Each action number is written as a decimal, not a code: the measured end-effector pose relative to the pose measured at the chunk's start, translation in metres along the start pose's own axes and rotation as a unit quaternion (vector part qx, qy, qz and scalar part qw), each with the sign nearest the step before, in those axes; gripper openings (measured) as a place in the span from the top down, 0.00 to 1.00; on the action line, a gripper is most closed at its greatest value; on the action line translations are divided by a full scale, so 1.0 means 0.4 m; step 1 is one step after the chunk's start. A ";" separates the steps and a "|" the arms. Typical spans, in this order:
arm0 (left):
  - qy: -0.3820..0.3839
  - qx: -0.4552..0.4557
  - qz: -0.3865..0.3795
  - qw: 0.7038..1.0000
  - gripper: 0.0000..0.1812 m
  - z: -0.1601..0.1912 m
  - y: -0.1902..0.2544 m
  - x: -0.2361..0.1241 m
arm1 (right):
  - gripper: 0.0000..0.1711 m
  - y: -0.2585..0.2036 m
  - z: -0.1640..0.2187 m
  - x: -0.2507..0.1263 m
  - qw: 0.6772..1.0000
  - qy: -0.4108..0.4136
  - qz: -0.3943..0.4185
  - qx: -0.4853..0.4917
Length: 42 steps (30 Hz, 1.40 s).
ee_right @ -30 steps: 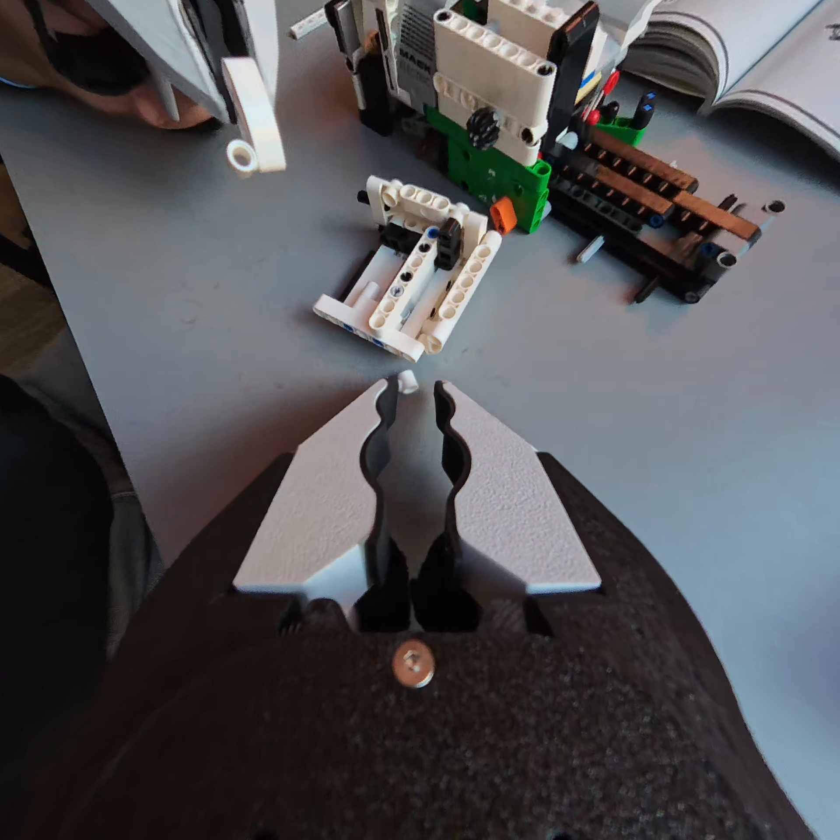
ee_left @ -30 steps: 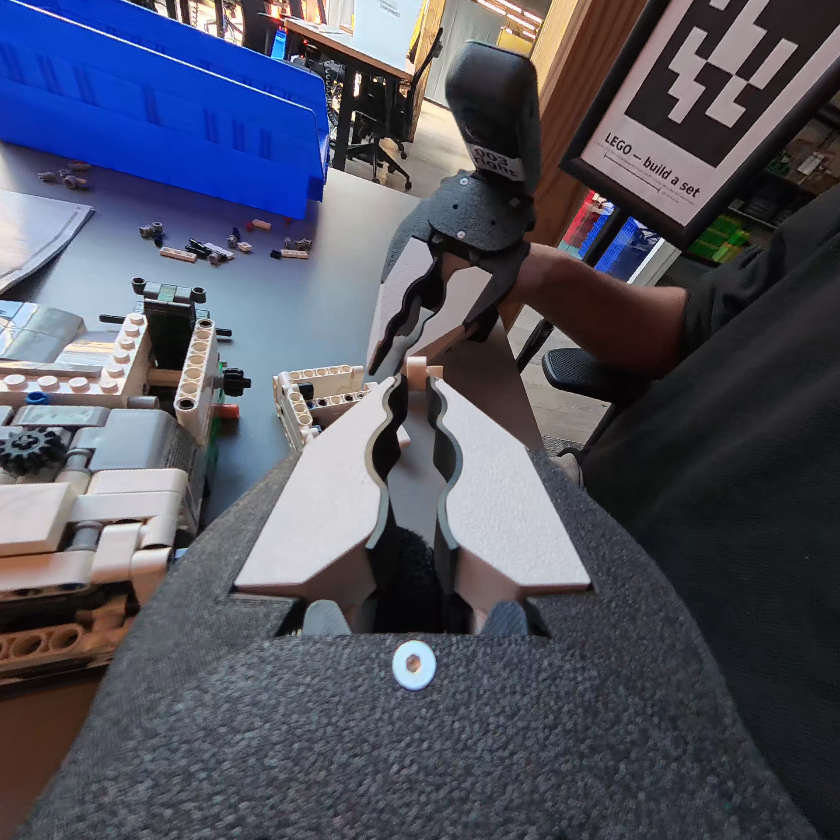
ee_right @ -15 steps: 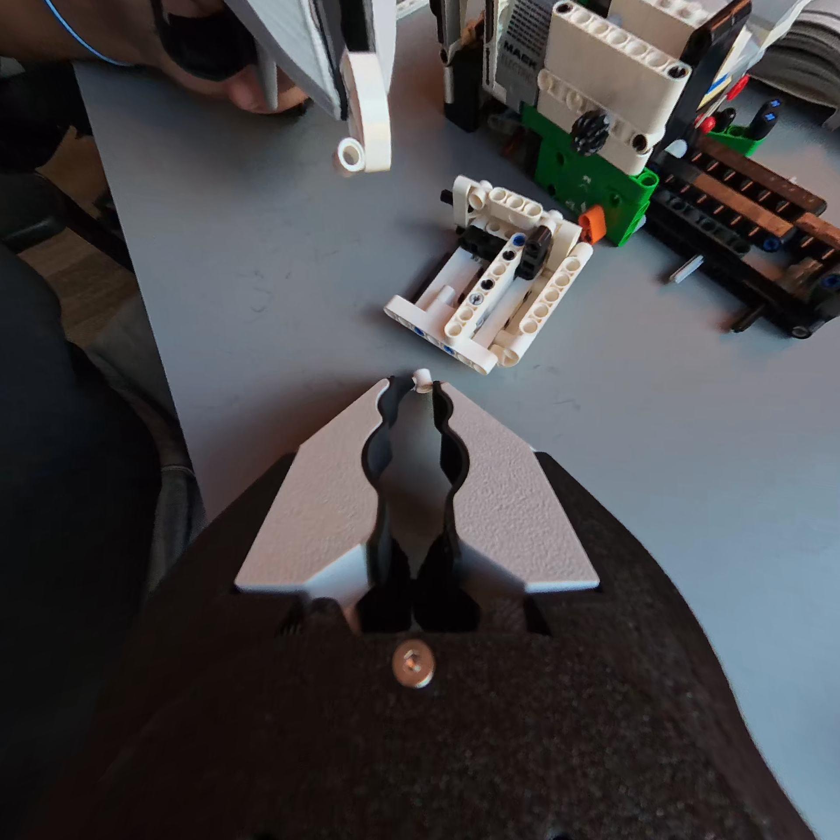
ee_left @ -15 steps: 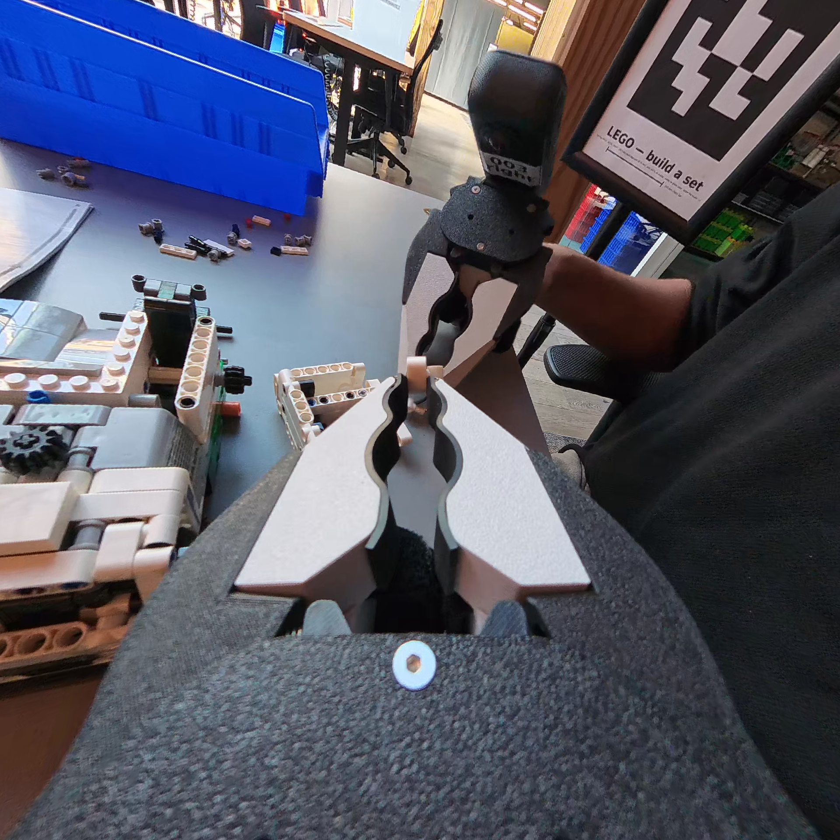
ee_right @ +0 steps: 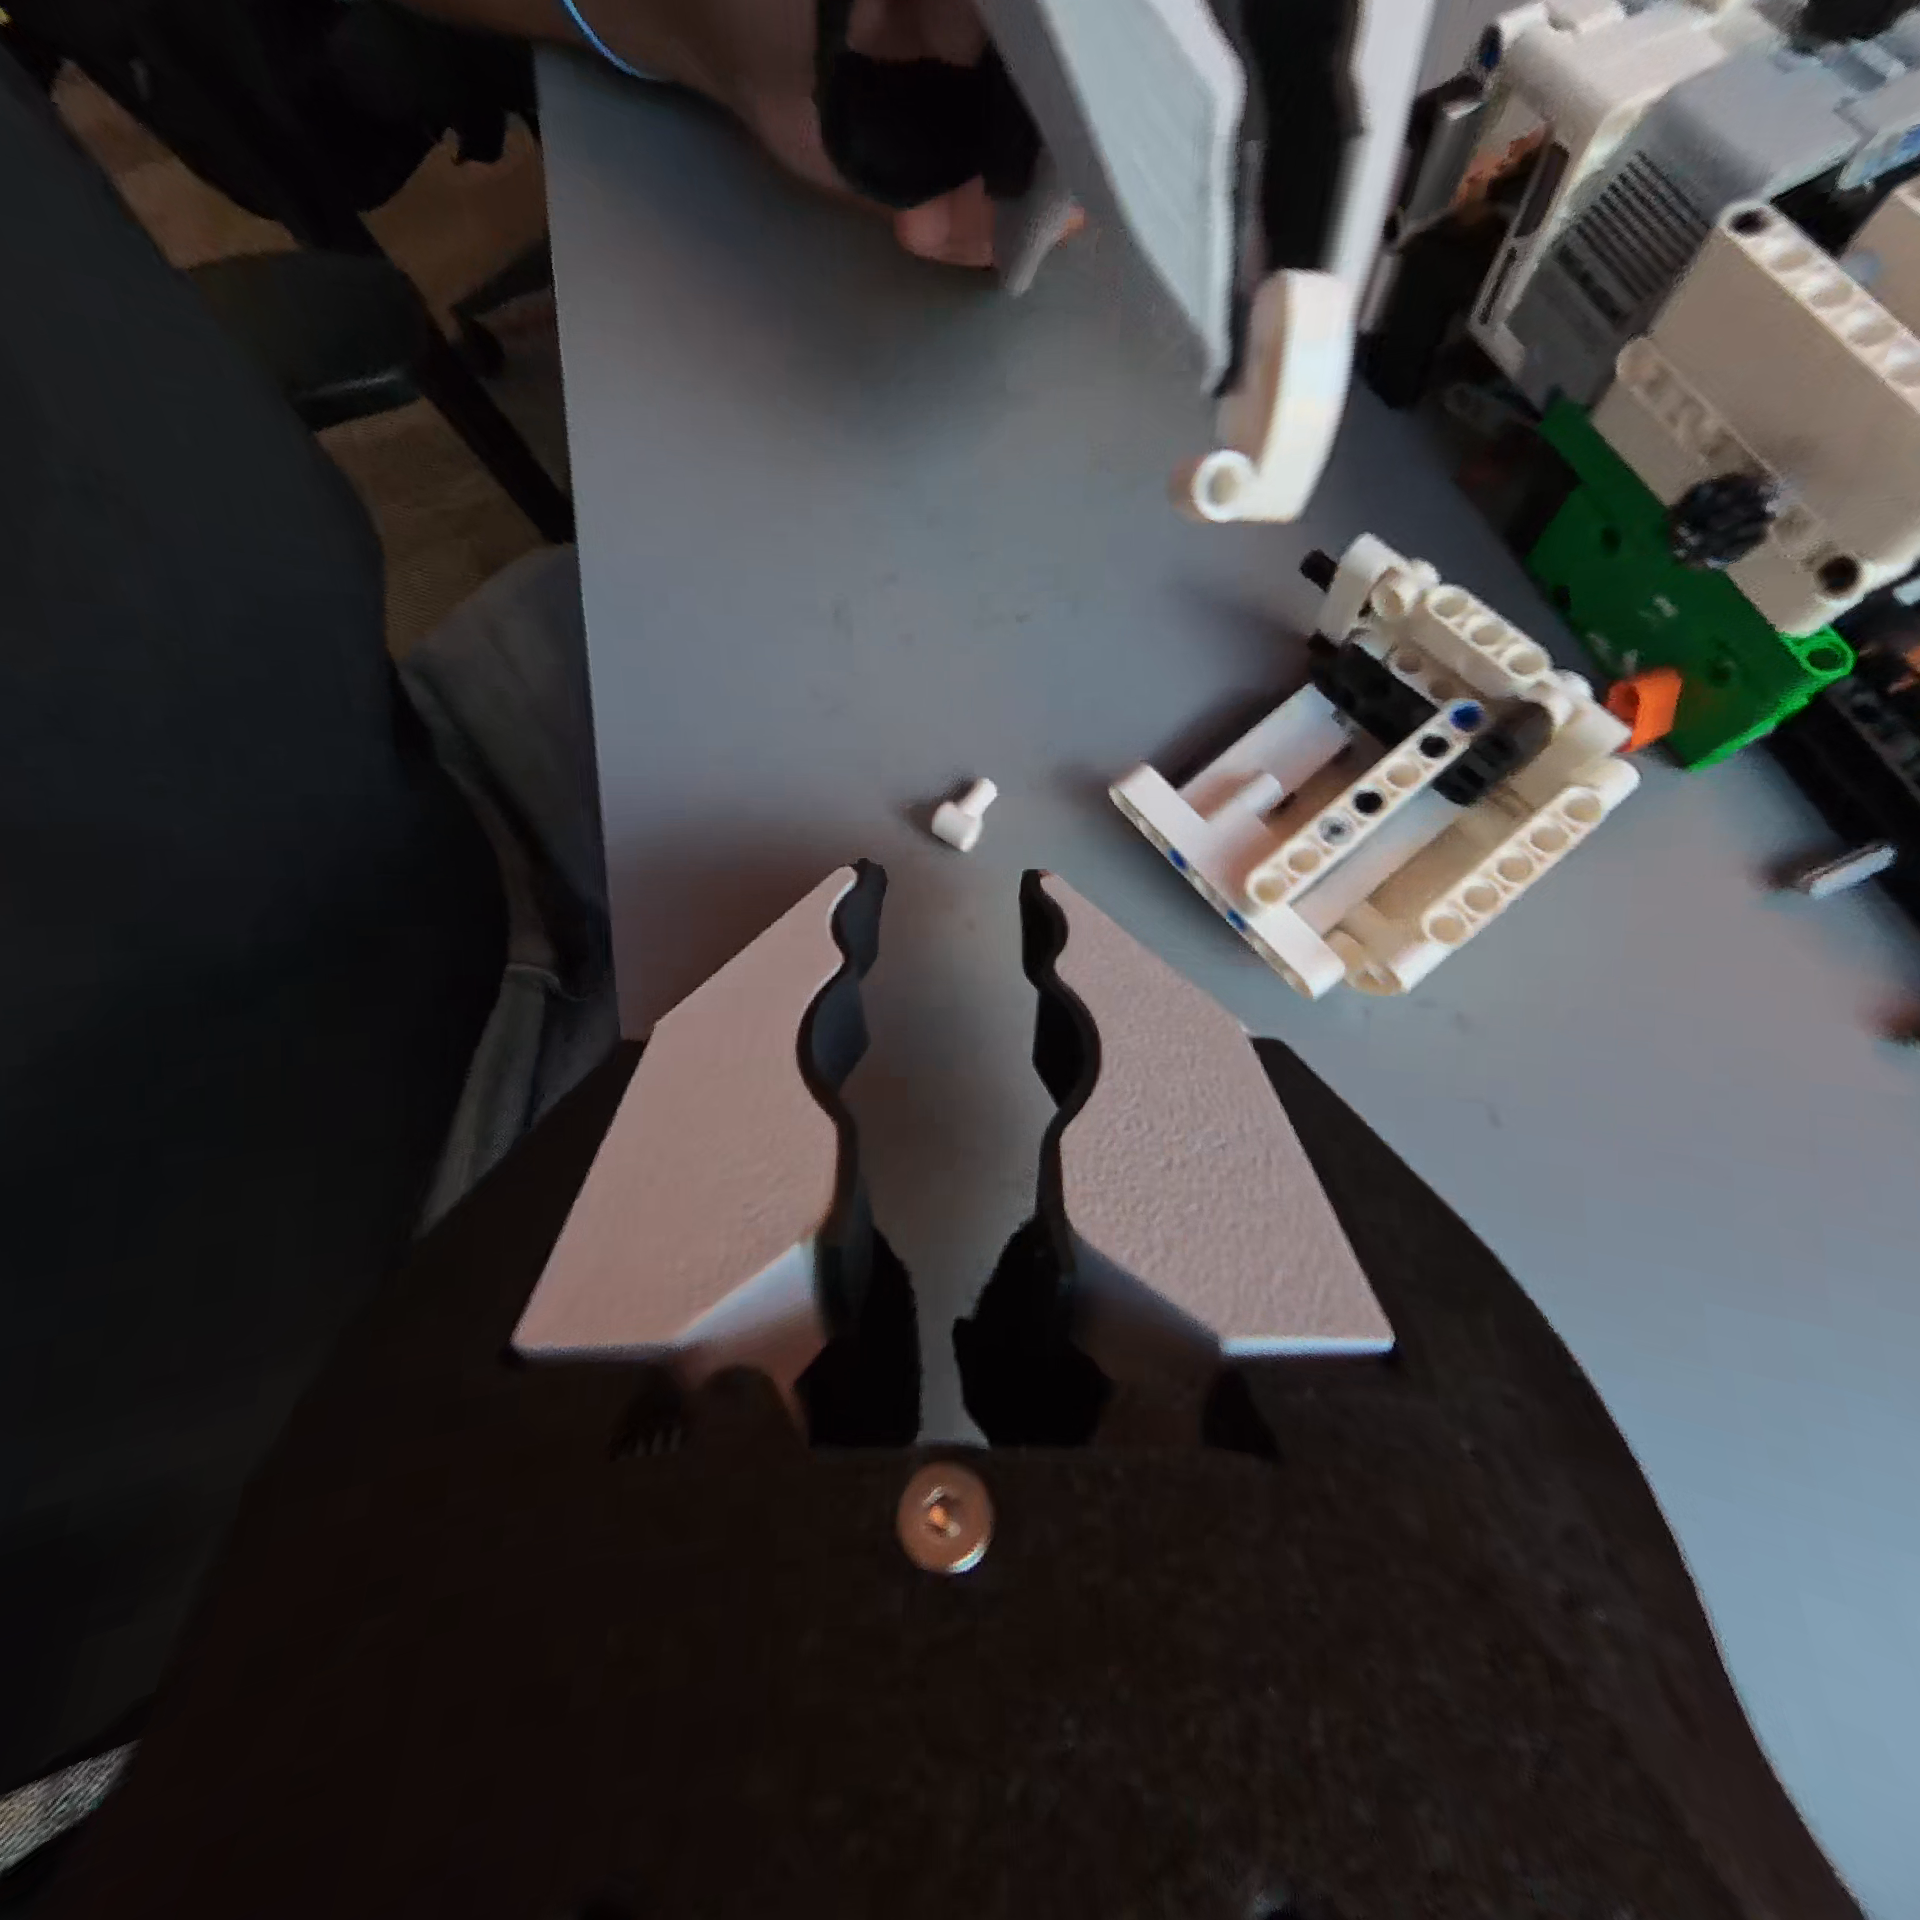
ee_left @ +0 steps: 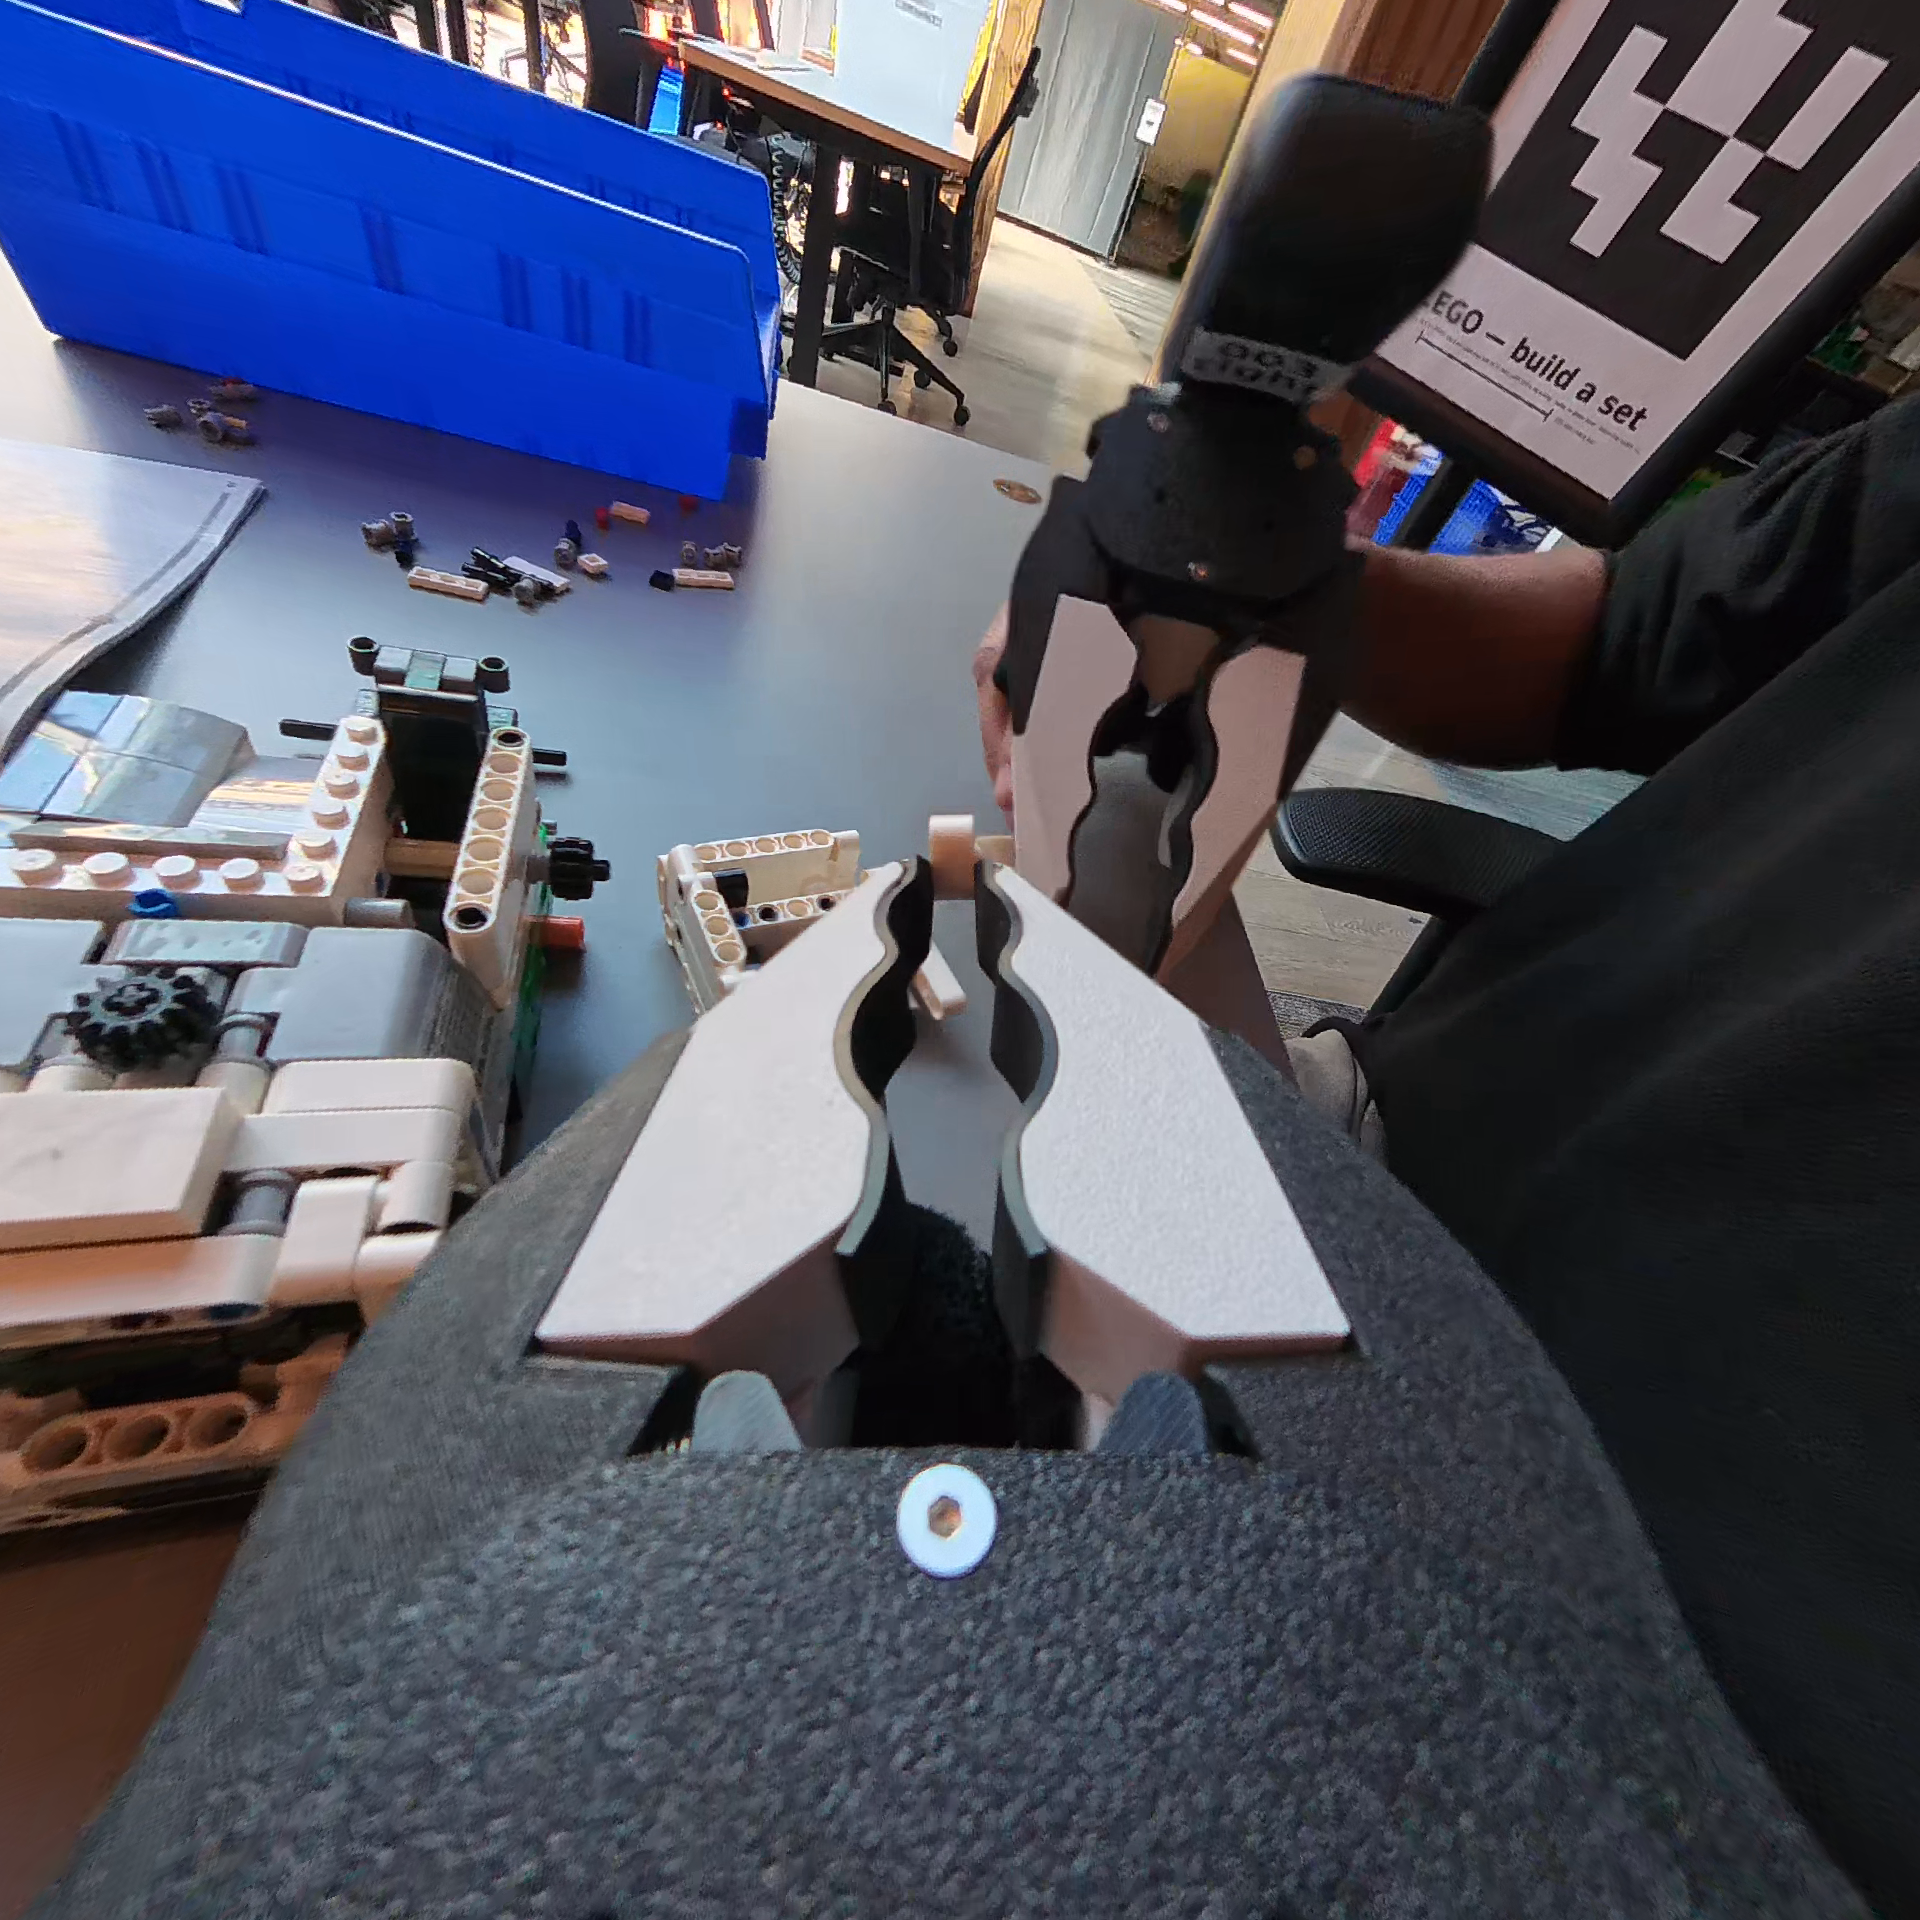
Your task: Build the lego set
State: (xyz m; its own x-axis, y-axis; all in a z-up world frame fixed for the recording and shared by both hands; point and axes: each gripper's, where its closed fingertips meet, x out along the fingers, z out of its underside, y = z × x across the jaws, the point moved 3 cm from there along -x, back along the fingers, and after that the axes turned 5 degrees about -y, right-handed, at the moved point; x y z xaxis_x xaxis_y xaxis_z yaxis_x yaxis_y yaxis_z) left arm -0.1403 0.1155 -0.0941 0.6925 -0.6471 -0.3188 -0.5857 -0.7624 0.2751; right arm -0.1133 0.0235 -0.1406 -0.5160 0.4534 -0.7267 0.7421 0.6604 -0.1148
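My left gripper (ee_left: 951, 875) is shut on a white curved lego piece (ee_left: 952, 840) and holds it above the grey table (ee_left: 790, 665). It also shows at the top of the right wrist view (ee_right: 1288, 343), with the curved piece (ee_right: 1286, 416) hanging from its tips. My right gripper (ee_right: 951, 883) is open and empty, just above the table. A small white pin (ee_right: 964, 814) lies on the table right in front of its tips. A white beam frame (ee_right: 1382, 769) lies to the right of the pin. In the left wrist view the right gripper (ee_left: 1130, 925) points down beside my left fingertips.
The large white, grey and green truck model (ee_left: 208, 987) stands left of the frame (ee_left: 764, 883), also in the right wrist view (ee_right: 1704, 436). Loose small parts (ee_left: 551, 566) lie before blue bins (ee_left: 395, 260). The table edge (ee_right: 582, 623) and a person's body are close by. The grippers' ends are close to 9 centimetres from one another.
My right gripper has opened and let go of the small white pin, which now lies on the table. The left gripper still holds the curved piece.
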 end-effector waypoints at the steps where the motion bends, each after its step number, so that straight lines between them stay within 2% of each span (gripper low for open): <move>1: 0.001 -0.001 -0.002 1.000 0.96 -0.001 -0.003 -0.002 | 0.85 -0.006 -0.004 0.010 1.000 0.002 0.020 -0.005; 4: 0.005 -0.006 -0.005 1.000 0.96 -0.002 -0.009 -0.006 | 0.85 -0.008 -0.004 0.032 0.996 0.008 0.091 0.013; 11: 0.013 -0.021 -0.015 1.000 0.96 -0.004 -0.017 -0.010 | 0.86 -0.026 -0.007 0.052 0.982 0.029 0.150 0.114; 17: 0.027 -0.035 -0.014 0.999 0.96 -0.010 -0.019 -0.014 | 0.95 -0.015 -0.003 0.065 0.969 0.011 0.219 0.111; 22: 0.043 -0.038 -0.014 0.998 0.96 -0.018 -0.014 -0.019 | 0.96 -0.015 -0.002 0.064 0.963 0.009 0.243 0.115; 24: 0.056 -0.040 -0.016 0.998 0.96 -0.025 -0.014 -0.023 | 0.96 -0.015 -0.026 0.050 0.957 0.049 0.255 0.128; 26: 0.074 -0.038 -0.015 0.996 0.96 -0.034 -0.011 -0.029 | 0.96 -0.024 -0.086 0.015 0.947 0.143 0.237 0.163; 28: 0.093 -0.032 -0.011 0.995 0.96 -0.045 -0.002 -0.034 | 0.96 -0.029 -0.144 -0.030 0.917 0.271 0.175 0.233; 30: 0.116 -0.008 -0.008 0.993 0.96 -0.060 0.016 -0.042 | 0.96 -0.019 -0.174 -0.062 0.863 0.383 0.091 0.317; 32: 0.134 0.031 -0.023 0.990 0.96 -0.073 0.032 -0.048 | 0.97 -0.010 -0.187 -0.071 0.802 0.461 0.004 0.380; 34: 0.140 0.071 -0.045 0.987 0.96 -0.080 0.046 -0.049 | 0.97 -0.011 -0.197 -0.072 0.746 0.515 -0.068 0.417; 38: 0.138 0.125 -0.082 0.979 0.96 -0.084 0.065 -0.044 | 0.96 -0.014 -0.205 -0.073 0.660 0.579 -0.144 0.457; 42: 0.136 0.143 -0.100 0.975 0.96 -0.084 0.069 -0.042 | 0.96 -0.017 -0.214 -0.071 0.623 0.598 -0.180 0.471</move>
State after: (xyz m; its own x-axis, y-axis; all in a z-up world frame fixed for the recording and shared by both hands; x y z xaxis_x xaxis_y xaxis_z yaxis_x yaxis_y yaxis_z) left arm -0.1539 0.1054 -0.0506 0.8684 -0.4897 -0.0780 -0.4938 -0.8684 -0.0457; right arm -0.1404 0.0571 -0.0614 -0.2538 0.8711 0.4205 0.1181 0.4594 -0.8803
